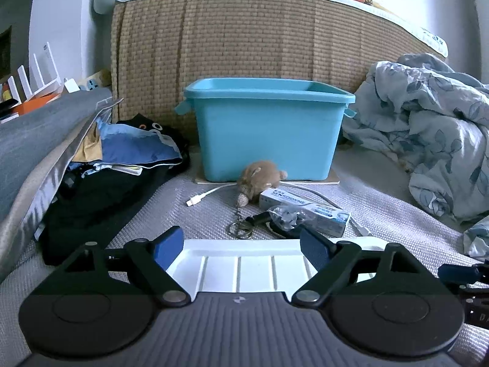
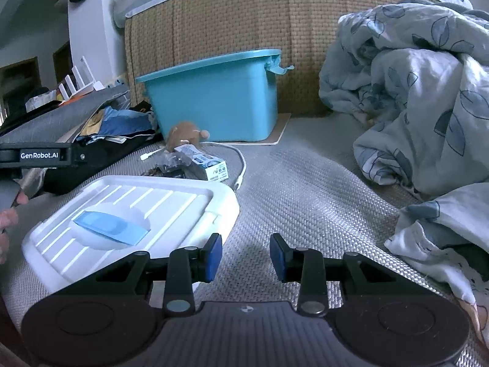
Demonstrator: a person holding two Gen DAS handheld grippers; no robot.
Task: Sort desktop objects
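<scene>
- The left claw (image 1: 241,252) stands wide, its blue pads on either side of the white lid (image 1: 244,270), clear of its edges and gripping nothing.
- The right claw (image 2: 246,257) is half open and empty, just beside the lid's corner.
- The lid lies flat on the grey mat (image 2: 305,189).
- Beyond the lid sit a toothpaste box (image 1: 305,211), a key ring (image 1: 240,229), a brown plush (image 1: 259,180) and a white cable (image 1: 204,195).
- The blue bin (image 1: 266,131) stands behind them, against a woven board (image 1: 244,36).
- A crumpled quilt (image 1: 428,134) lies to the right.
</scene>
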